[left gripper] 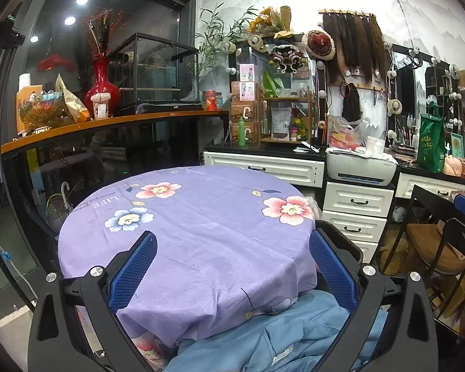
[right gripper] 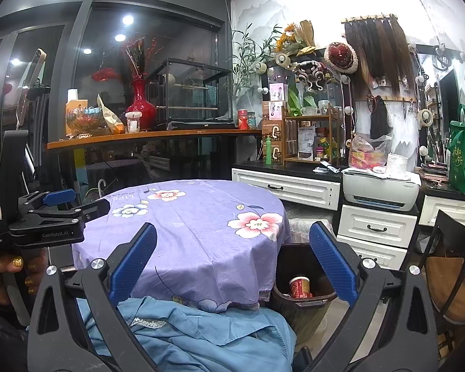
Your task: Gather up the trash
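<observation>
left tongs (left gripper: 232, 266) and right tongs (right gripper: 232, 260): both spread wide, nothing held, both above the near edge of the round tabletop (left gripper: 201, 217) w/ purple floral cloth. trash: red can (right gripper: 300, 286) sits upright inside the dark bin (right gripper: 297, 302) on the floor, just beside the tabletop's right edge, betw. the right tongs' fingers in the right wrist view. blue fabric (right gripper: 186, 334) lies below the near edge.
</observation>
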`<state>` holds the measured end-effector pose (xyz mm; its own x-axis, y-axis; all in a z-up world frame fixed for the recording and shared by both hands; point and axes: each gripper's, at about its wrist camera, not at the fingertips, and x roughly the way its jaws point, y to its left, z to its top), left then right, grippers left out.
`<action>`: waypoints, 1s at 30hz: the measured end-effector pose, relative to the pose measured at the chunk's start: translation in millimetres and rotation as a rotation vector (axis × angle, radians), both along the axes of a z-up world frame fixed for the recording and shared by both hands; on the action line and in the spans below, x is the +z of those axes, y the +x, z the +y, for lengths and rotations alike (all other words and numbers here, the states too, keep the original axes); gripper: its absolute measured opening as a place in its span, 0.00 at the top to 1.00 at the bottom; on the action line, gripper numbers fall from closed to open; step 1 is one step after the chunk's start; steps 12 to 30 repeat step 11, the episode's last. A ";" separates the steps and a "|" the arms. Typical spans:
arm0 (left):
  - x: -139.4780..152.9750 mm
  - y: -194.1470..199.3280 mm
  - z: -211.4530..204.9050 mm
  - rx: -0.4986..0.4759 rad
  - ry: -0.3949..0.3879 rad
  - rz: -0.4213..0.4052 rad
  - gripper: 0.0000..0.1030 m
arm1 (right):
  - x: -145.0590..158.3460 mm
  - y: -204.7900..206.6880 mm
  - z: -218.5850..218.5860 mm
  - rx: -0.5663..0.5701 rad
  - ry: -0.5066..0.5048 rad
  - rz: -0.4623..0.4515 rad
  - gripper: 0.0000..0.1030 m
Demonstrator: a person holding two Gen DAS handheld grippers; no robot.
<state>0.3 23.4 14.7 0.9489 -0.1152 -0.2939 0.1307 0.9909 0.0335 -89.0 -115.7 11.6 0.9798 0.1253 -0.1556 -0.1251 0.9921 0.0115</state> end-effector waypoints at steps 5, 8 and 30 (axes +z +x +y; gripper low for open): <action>2.1 0.3 -2.3 -0.004 0.002 -0.005 0.05 | 2.7 0.9 -0.8 0.000 0.000 0.000 0.06; 2.3 1.9 -2.7 -0.005 0.003 0.011 0.05 | 2.1 -0.3 0.1 0.000 -0.001 0.000 0.06; 2.5 2.9 -3.7 -0.004 0.008 0.013 0.05 | 3.5 0.8 -0.2 0.001 -0.002 0.003 0.06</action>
